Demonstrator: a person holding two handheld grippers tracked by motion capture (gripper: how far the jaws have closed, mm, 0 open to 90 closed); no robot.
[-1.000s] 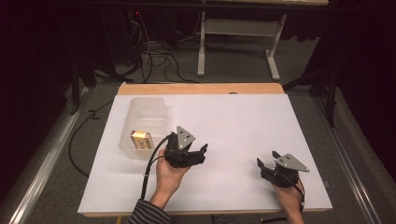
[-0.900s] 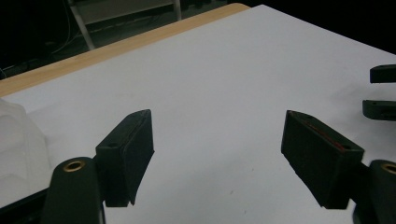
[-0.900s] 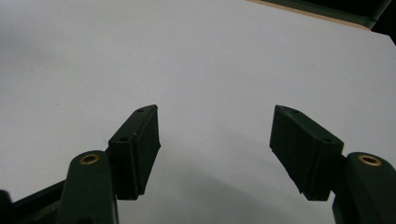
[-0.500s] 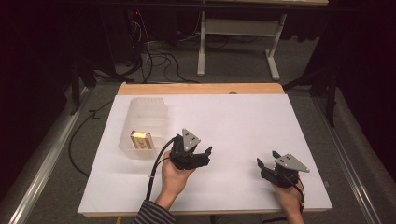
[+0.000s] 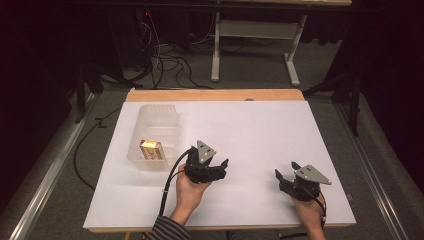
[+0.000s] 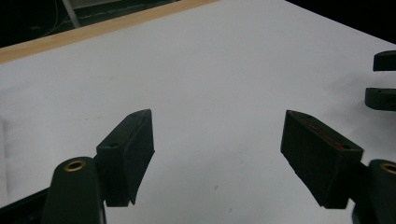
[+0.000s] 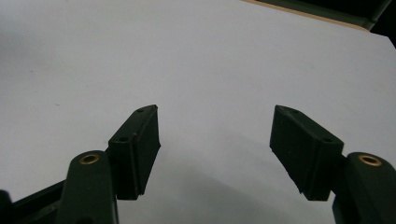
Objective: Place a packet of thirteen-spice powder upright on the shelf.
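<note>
My left gripper [image 5: 224,169] hovers over the white sheet [image 5: 260,130] near the front middle of the table, jaws pointing right. In the left gripper view it [image 6: 218,116] stands open with bare sheet between its pads. My right gripper [image 5: 286,170] rests at the front right, jaws pointing left, and in its own view [image 7: 215,112] it is open and holds nothing. A clear plastic bin [image 5: 150,112] sits at the left of the sheet with a small yellow box [image 5: 150,149] inside its near end.
The right gripper's two jaw tips [image 6: 384,79] show at the right edge of the left gripper view. A wooden table edge [image 5: 215,95] runs along the far side. Cables and a desk frame [image 5: 252,55] lie on the floor beyond.
My left gripper has drifted a little to the right and toward the person, away from the bin. The right gripper has stayed put.
</note>
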